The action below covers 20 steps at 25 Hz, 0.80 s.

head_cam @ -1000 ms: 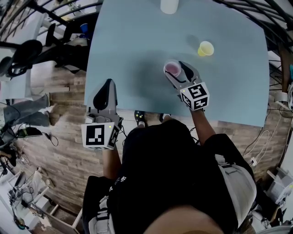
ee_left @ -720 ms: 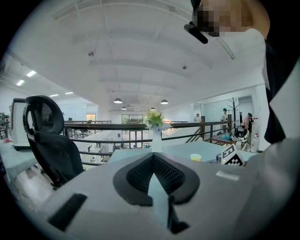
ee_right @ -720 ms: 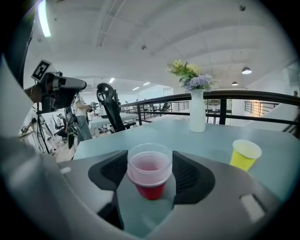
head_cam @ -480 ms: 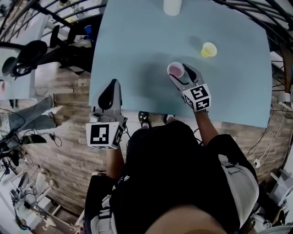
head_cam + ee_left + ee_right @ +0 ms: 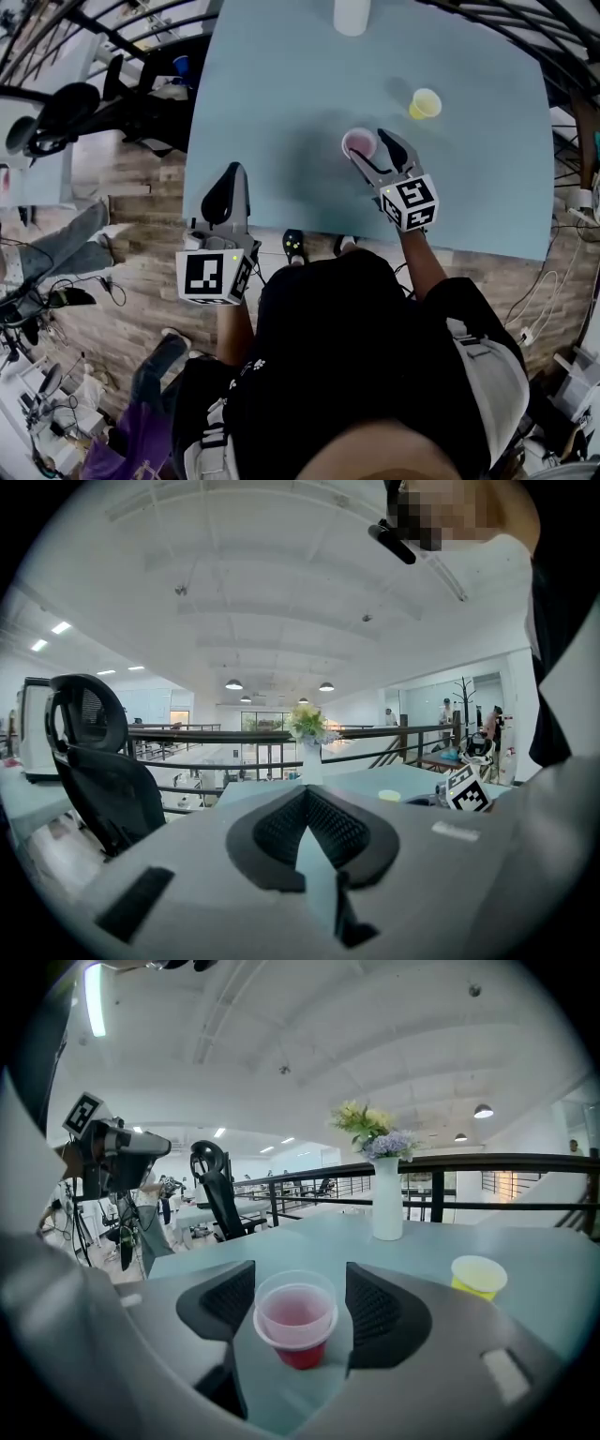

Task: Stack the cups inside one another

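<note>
A pink-red cup [image 5: 359,142] [image 5: 295,1321] stands on the pale blue table [image 5: 281,84], and its double rim looks like one clear cup nested in a red one. My right gripper [image 5: 368,141] [image 5: 298,1271] is open around it, one pad on each side. The left pad sits at the rim and a thin strip of table shows at the right pad. A yellow cup [image 5: 425,102] [image 5: 478,1276] stands apart, farther out to the right. My left gripper [image 5: 228,176] [image 5: 302,791] is shut and empty at the table's near left edge.
A white vase [image 5: 351,14] [image 5: 387,1199] with flowers stands at the table's far edge. Black office chairs [image 5: 56,112] and a railing lie off the table's left side. A person's legs [image 5: 150,394] show on the wooden floor at lower left.
The right gripper has shifted slightly to the right, with the pink-red cup still between its jaws. The left gripper has stayed put. A person has walked in at lower left.
</note>
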Tool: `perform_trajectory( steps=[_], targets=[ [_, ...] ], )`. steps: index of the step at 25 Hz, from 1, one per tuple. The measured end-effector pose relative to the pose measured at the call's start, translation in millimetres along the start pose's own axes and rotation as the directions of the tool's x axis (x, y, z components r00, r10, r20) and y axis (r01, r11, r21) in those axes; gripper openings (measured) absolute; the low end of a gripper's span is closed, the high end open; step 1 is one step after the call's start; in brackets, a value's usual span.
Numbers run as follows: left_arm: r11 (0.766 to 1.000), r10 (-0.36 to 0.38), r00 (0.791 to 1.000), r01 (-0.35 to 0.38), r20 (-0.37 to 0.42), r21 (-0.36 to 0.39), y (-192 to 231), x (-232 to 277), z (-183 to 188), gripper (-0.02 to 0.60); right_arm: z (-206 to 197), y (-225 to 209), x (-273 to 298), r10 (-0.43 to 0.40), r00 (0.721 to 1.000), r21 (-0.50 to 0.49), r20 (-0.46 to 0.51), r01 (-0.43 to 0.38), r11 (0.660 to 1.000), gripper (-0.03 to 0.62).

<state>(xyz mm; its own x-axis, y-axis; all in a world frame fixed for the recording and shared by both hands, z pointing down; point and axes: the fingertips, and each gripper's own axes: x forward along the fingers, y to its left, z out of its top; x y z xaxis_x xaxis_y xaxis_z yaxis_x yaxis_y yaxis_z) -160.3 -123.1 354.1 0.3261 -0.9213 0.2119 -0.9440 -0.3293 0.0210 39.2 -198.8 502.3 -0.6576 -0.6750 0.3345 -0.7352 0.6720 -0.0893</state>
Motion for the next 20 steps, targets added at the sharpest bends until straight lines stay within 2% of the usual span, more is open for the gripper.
perform_trajectory(
  steps=[3,5,11,15,20],
  targets=[
    [1.000,-0.018,1.000,0.018,0.008,0.001,-3,3,1,-0.012,14,-1,-7,-0.014,0.999,0.018,0.048,0.013,1.000,0.304],
    [0.999,-0.033,0.999,0.033,0.007,0.001,-5,6,1,-0.012,24,-4,-14,-0.028,0.996,0.028,0.085,0.026,0.999,0.277],
    [0.996,-0.085,0.996,0.085,0.024,0.010,-13,17,5,-0.012,52,-7,-39,-0.071,0.976,0.048,0.204,0.062,0.997,0.135],
    [0.990,-0.138,0.990,0.138,0.030,0.013,-23,26,5,-0.012,66,-9,-59,-0.098,0.953,0.072,0.288,0.081,0.994,0.011],
    [0.978,-0.207,0.978,0.206,0.038,0.023,-37,40,9,-0.012,71,-15,-81,-0.156,0.935,0.087,0.319,0.135,0.987,0.008]
  ],
)
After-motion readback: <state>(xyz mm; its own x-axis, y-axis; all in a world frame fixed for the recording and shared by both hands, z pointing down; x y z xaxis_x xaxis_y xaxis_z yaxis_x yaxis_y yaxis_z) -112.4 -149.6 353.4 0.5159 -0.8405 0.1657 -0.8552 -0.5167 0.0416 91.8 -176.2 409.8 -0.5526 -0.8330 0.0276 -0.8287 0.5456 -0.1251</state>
